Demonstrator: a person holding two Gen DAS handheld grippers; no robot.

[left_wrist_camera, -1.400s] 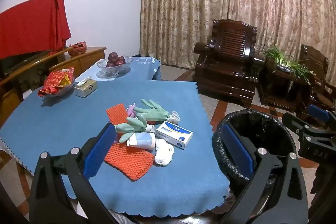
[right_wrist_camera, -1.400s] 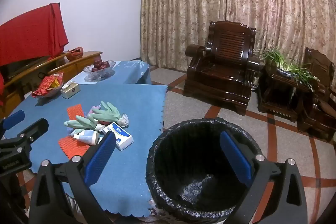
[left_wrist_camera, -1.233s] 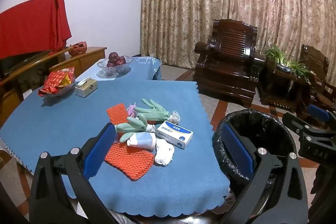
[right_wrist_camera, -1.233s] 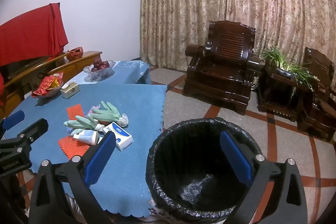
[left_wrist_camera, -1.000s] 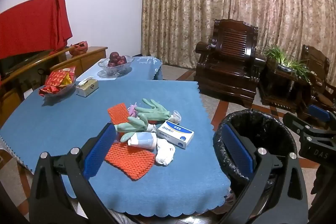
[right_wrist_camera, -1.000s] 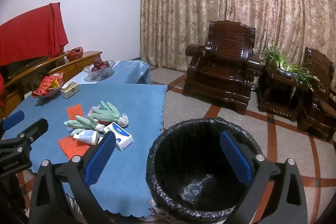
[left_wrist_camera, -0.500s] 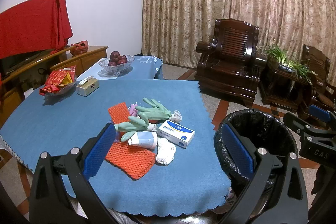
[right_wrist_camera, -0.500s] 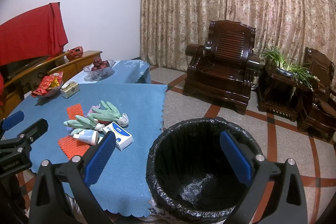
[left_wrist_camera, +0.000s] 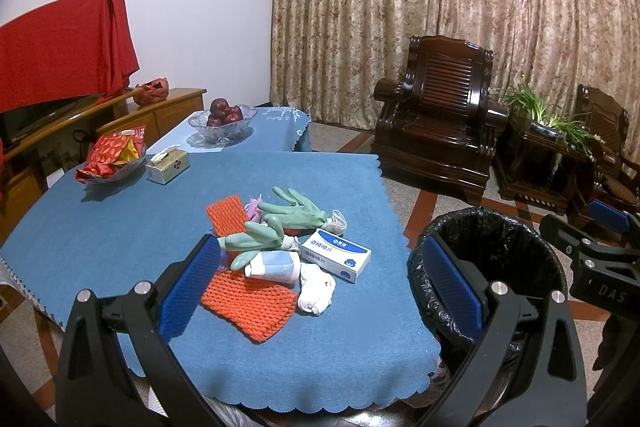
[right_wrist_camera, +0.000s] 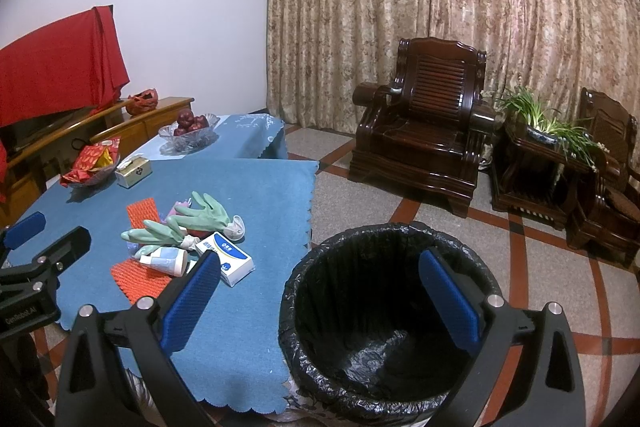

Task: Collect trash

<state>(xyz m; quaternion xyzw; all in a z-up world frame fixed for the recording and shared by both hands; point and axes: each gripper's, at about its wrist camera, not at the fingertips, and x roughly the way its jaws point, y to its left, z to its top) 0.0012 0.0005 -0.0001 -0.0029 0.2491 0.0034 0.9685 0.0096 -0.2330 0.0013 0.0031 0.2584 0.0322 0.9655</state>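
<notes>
On the blue tablecloth (left_wrist_camera: 120,227) the trash sits as one pile: two green rubber gloves (left_wrist_camera: 296,213), a white-and-blue box (left_wrist_camera: 335,255), a small tube (left_wrist_camera: 274,265), a crumpled white wad (left_wrist_camera: 316,287) and two orange knitted pads (left_wrist_camera: 248,301). All pieces touch or overlap.

Beside the table's edge, at 3 o'clock from the pile, stands the black-lined bin (right_wrist_camera: 384,307).

Progress: as far as the views show, nothing has been collected. The whole pile is on the table, so every pick-and-drop is left.

Left gripper (left_wrist_camera: 320,283): fingers wide apart, empty, above the table's near edge at 6 o'clock from the pile. Right gripper (right_wrist_camera: 320,295): fingers wide apart, empty, above the bin mouth.

View differences: only the right wrist view looks down into the bin, where bare liner shows. The left wrist view shows the wad, which the right gripper's finger hides in the other view.
</notes>
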